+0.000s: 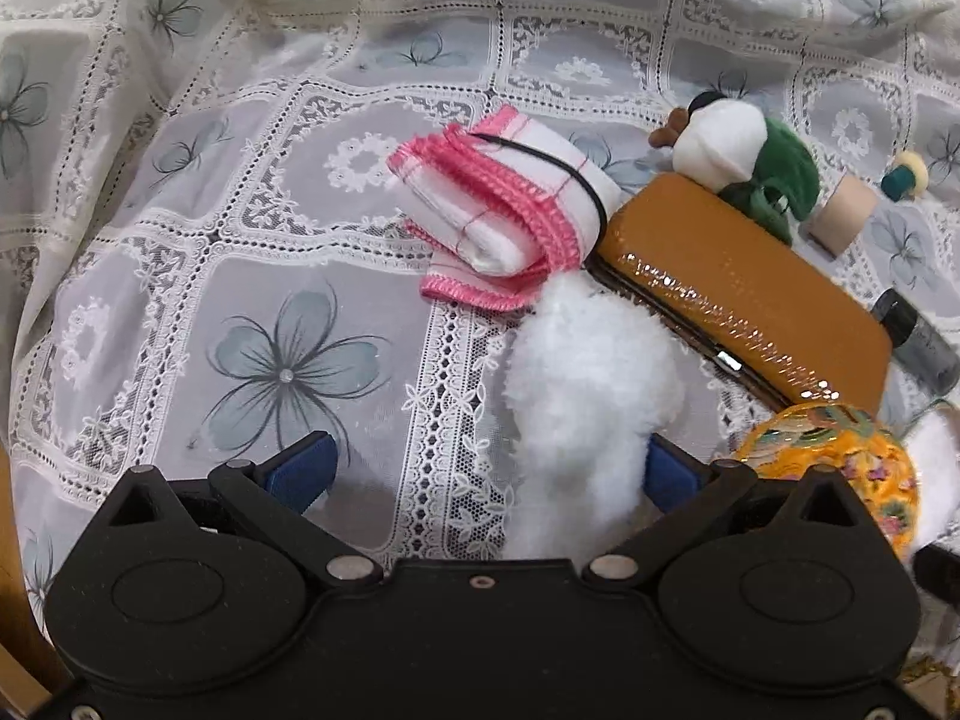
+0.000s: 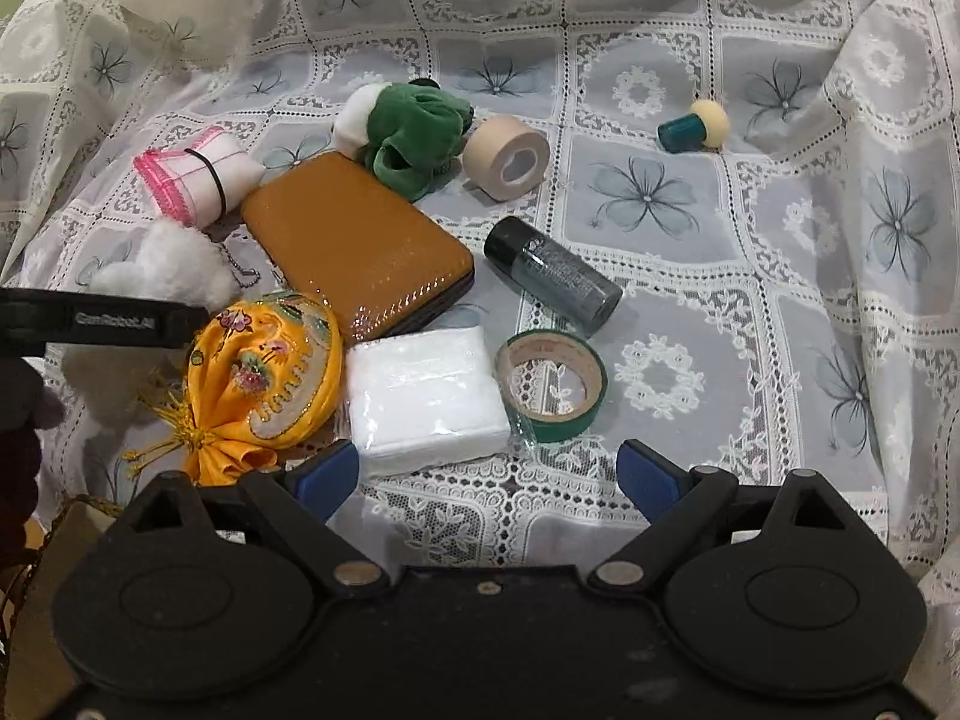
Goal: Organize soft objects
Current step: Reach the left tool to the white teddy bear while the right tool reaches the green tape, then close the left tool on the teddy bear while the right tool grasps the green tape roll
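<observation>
white fluff ball between my left gripper fingers, spread wide, not pinching. close gently, mid-body. right gripper open, idle over lace cloth.

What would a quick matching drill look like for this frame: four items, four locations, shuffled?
Items:
1. white fluffy toy
2. rolled cloth
3. green tape roll
4. dark bottle

Places:
A. right of the white pad
B. between the left gripper's open fingers
C. lying right of the brown case
D. left of the brown case, bound by a black band

Pairs: 1-B, 2-D, 3-A, 4-C
</observation>
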A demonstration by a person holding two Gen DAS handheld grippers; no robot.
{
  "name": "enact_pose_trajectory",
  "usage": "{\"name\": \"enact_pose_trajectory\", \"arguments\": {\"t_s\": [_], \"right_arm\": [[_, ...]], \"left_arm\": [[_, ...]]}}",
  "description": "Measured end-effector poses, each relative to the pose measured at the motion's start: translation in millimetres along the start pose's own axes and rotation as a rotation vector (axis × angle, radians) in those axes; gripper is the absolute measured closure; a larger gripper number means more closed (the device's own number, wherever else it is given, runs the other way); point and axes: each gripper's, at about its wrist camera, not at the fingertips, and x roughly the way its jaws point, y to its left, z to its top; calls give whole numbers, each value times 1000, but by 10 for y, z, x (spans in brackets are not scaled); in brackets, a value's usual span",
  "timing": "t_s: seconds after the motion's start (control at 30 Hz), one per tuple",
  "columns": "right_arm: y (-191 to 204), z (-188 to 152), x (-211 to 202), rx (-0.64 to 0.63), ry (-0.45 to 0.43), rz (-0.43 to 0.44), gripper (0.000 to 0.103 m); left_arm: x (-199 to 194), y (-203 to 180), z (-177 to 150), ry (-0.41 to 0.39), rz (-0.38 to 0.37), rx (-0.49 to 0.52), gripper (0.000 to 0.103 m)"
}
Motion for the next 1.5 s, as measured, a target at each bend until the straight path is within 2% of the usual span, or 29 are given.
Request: {"name": "enact_pose_trajectory", "arguments": {"t_s": [0.1,0.17,0.43,0.6,0.8,0.93,1.0,1.1,1.27,1.5], "right_arm": [[-66,14,-44,26,-11,7,10],[-123,44,-68,48,-20,5,10],[-399,261,45,183,-33,-63,10],[-551,261,201,236,-1,-149,10],[-606,179,357,189,38,-208,12],[-709,162,329,205,7,-345,13],[-792,140,299,236,-2,-380,13],[-837,83,207,281,-34,-315,13],[-729,78,237,287,-62,-205,13],[-608,90,329,258,-50,-175,12]], "left_arm": [[7,-48,-11,-22,15,39,2],[14,-19,-15,-25,-1,39,2],[20,-11,-12,-32,-10,51,2],[16,-14,-18,-45,-10,53,2],[6,-16,-23,-42,-10,53,2],[6,-16,-22,-43,-9,53,2],[6,-16,-23,-43,-10,53,2],[7,-16,-22,-43,-10,53,2],[7,-16,-23,-43,-10,53,2],[-7,-7,-24,-49,-13,49,2]]}}
